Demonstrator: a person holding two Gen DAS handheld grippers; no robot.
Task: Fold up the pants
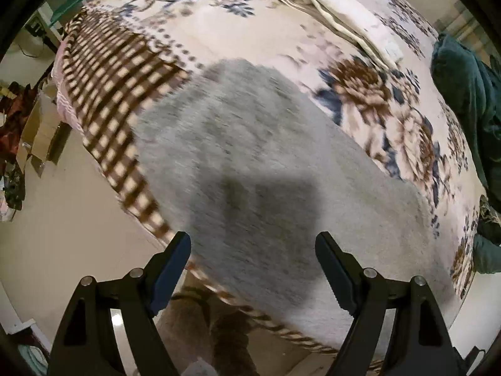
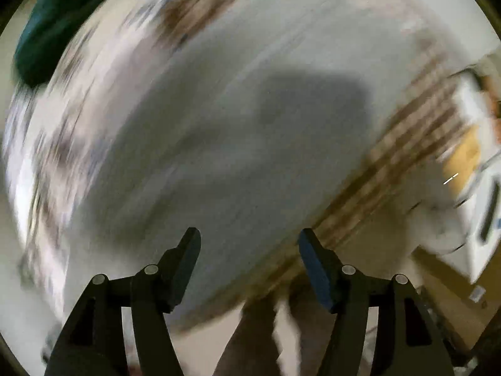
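Note:
Grey fleece pants (image 1: 266,163) lie spread flat on a bed with a floral and checked blanket (image 1: 369,94). My left gripper (image 1: 253,247) hangs open and empty above the near edge of the pants, its shadow falling on the cloth. In the right wrist view, which is strongly motion-blurred, the same grey pants (image 2: 250,119) fill the middle. My right gripper (image 2: 249,244) is open and empty above their near edge, close to the bed's edge.
A folded cream garment (image 1: 341,22) lies at the far side of the bed. A dark green cloth (image 1: 463,87) is heaped at the right. Cardboard (image 1: 37,131) and clutter stand on the floor left. The person's legs (image 2: 260,332) stand below the bed edge.

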